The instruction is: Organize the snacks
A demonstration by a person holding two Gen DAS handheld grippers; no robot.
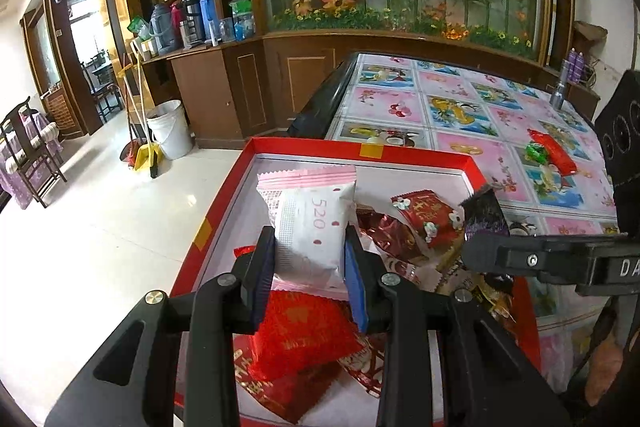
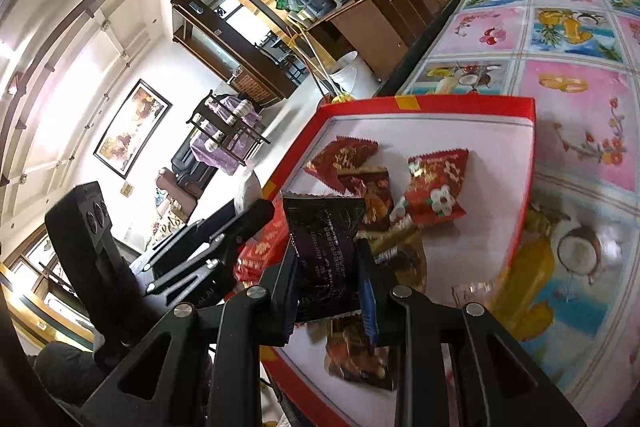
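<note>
My left gripper [image 1: 310,255] is shut on a white and pink snack packet [image 1: 310,223] marked 520, held above the red box [image 1: 416,151]. Under it lie a bright red packet [image 1: 304,331] and several dark red sweets [image 1: 430,217]. My right gripper [image 2: 330,281] is shut on a black and purple snack packet [image 2: 326,251] over the same red box [image 2: 468,105], where several red and brown wrapped snacks [image 2: 438,187] lie on its white floor. From the left wrist view, the right gripper [image 1: 482,227] reaches in from the right side with the dark packet [image 1: 484,215].
The box sits at the corner of a table with a flowered pink and blue cloth [image 1: 472,107]. A red packet and a green sweet [image 1: 550,149] lie on the cloth, a small bottle [image 1: 559,91] stands farther back. Floor and a white bucket [image 1: 170,129] lie left.
</note>
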